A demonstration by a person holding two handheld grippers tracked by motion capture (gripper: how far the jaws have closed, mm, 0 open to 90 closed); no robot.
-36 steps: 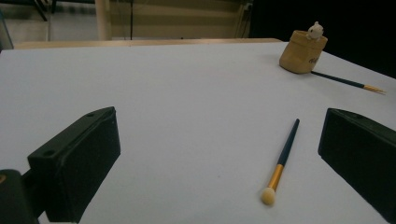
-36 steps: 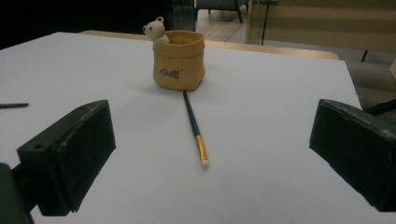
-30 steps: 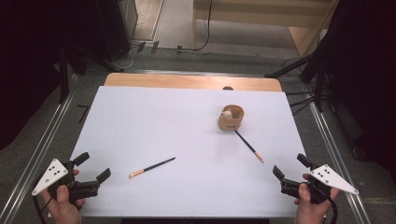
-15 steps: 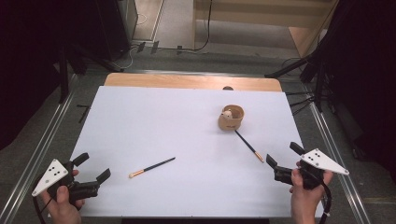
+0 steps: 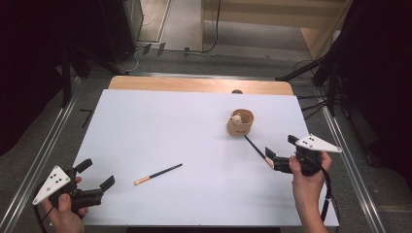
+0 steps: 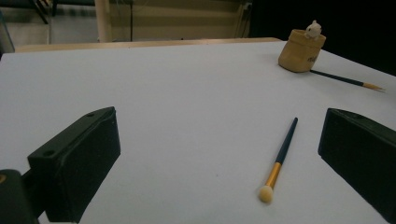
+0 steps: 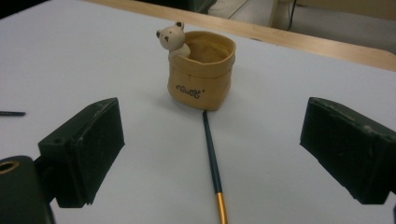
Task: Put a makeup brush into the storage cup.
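High view: fixed above person's side of table [image 5: 145, 116], facing forward and down, far enough to take in whole white top plus floor beyond. Left gripper view: low over near-left corner, facing across table toward far right, close to brush [image 6: 279, 161]. Right gripper view: low, near right edge, facing pot [image 7: 201, 77] (very close) along second brush [image 7: 211, 158]. Both gripper views share pot [image 6: 301, 50]; high view holds pot [image 5: 241, 122] and both brushes.
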